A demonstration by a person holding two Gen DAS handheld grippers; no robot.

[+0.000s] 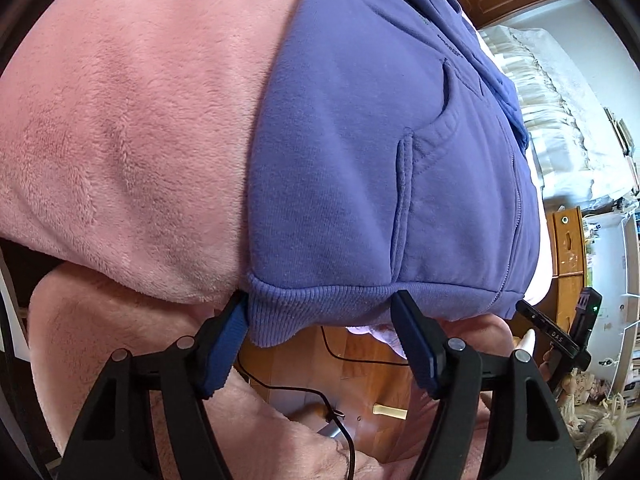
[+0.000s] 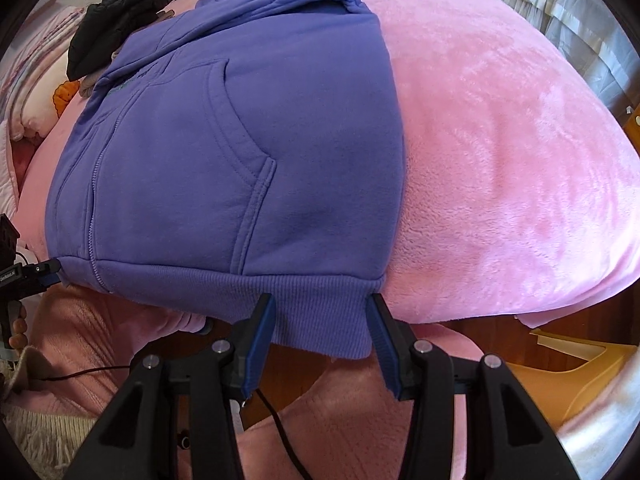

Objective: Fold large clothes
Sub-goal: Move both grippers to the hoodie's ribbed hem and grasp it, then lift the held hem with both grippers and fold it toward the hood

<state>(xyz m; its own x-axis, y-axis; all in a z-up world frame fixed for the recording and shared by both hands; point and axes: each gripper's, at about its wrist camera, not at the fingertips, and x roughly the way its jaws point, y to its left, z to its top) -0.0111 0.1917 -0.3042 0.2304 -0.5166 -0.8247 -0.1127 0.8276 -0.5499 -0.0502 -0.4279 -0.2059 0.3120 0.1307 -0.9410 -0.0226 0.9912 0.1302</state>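
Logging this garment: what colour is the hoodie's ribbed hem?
Purple, the same shade as the hoodie body; its ribbed hem shows best in the right wrist view.

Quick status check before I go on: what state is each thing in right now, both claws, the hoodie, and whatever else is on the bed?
Left claw: open, straddling the hem's left corner.
Right claw: open, straddling the hem's right corner.
Purple hoodie: zipped, front up, sleeves folded in, ribbed hem hanging over the bed's edge.
Pink blanket: spread flat under the hoodie.
Black garment: crumpled beyond the hoodie.
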